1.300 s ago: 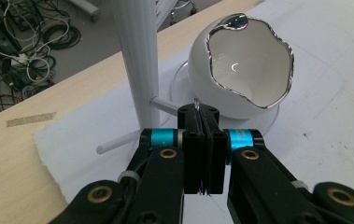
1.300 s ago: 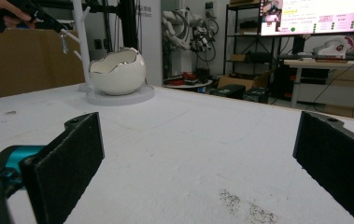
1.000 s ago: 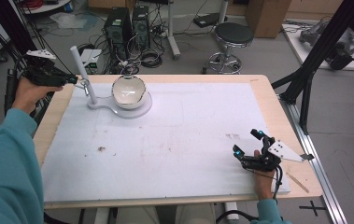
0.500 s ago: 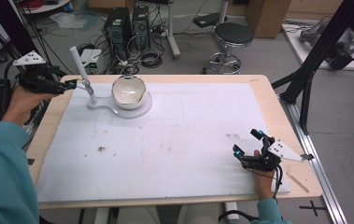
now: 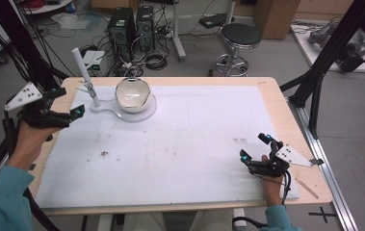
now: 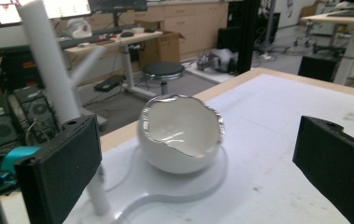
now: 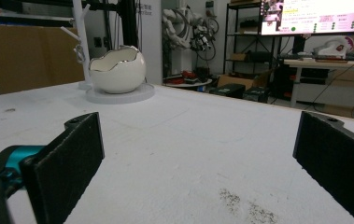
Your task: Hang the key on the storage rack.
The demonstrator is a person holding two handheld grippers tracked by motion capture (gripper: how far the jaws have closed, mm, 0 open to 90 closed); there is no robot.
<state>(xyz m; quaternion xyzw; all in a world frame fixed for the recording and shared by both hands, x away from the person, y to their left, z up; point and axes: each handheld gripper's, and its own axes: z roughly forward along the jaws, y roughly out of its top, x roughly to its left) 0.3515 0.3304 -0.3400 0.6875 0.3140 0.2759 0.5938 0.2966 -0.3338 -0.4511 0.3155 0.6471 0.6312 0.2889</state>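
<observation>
A white egg-shaped bowl with a jagged silver rim sits on a flat white base. From the base's left end rises a white branched post. My left gripper hovers left of the post, at the table's left edge. Its jaws have just been opening and stand wide with nothing between them. In the left gripper view the bowl and post lie ahead of the left gripper. My right gripper rests open and empty at the front right. The right gripper view shows the bowl far off.
A white mat covers the wooden table, with dark smudges at front left and more near the right gripper. A stool and computer cases stand beyond the far edge. A black frame leg stands at the right.
The left gripper has drawn away from the post, leftward and toward the person, and its jaws have opened wide. The right gripper has stayed put.
</observation>
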